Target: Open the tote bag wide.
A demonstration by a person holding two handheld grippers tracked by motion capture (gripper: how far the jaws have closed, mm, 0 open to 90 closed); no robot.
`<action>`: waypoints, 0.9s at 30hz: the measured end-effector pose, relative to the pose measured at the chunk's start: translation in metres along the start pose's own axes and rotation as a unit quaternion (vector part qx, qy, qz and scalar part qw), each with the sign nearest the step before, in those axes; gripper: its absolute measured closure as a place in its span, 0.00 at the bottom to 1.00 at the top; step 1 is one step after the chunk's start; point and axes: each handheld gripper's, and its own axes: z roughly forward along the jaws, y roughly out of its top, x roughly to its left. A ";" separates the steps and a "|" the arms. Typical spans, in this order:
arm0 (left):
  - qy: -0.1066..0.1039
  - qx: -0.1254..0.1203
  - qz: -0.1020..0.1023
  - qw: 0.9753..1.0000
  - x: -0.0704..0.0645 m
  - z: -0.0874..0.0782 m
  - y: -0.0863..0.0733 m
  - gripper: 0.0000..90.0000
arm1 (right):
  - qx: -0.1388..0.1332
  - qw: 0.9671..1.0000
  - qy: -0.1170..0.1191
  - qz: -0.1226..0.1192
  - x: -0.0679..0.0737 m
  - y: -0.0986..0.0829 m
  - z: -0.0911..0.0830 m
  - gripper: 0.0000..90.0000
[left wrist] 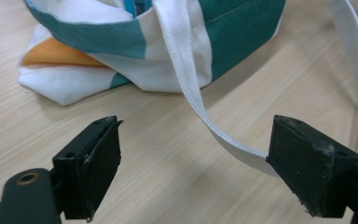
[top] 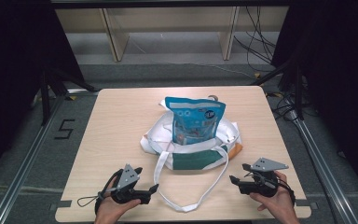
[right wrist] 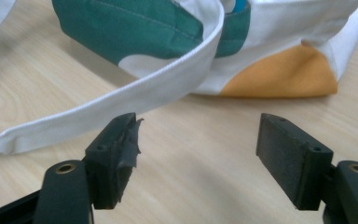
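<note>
We see a blue snack pouch (top: 194, 120) standing upright inside a white, green and orange cloth tote bag (top: 193, 156) near the middle of the wooden table (top: 121, 121); the pouch carries printed graphics and a round dark badge near its top, but the lettering is too small for us to read. On the floor to the left of the table a black mark shaped like the digit 5 (top: 64, 129) is plain enough. Our left gripper (top: 153, 188) sits near the table's front edge, left of the bag, with its jaws spread wide and nothing between them; in the left gripper view the bag's white strap (left wrist: 200, 109) runs down across the gap and passes behind the right-hand jaw, and we cannot tell whether it touches it. Our right gripper (top: 234, 179) rests to the right of the strap loop, jaws likewise wide apart and empty; in the right gripper view the strap (right wrist: 121, 100) lies just beyond the left-hand jaw, close to its tip.
</note>
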 end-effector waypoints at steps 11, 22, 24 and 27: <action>-0.003 0.023 0.006 1.000 -0.009 0.000 -0.006 0.18 | 0.027 0.999 -0.006 -0.021 0.014 -0.025 -0.009 0.25; -0.005 0.029 0.013 0.999 -0.010 0.000 -0.007 0.18 | 0.028 0.999 -0.006 -0.022 0.017 -0.030 -0.010 0.25; -0.003 0.027 0.025 0.999 -0.007 0.000 -0.006 0.18 | 0.035 0.999 -0.004 -0.015 0.018 -0.030 -0.011 0.25; 0.002 0.037 0.021 0.999 -0.006 -0.001 -0.007 0.18 | 0.030 0.999 -0.006 -0.026 0.016 -0.030 -0.011 0.25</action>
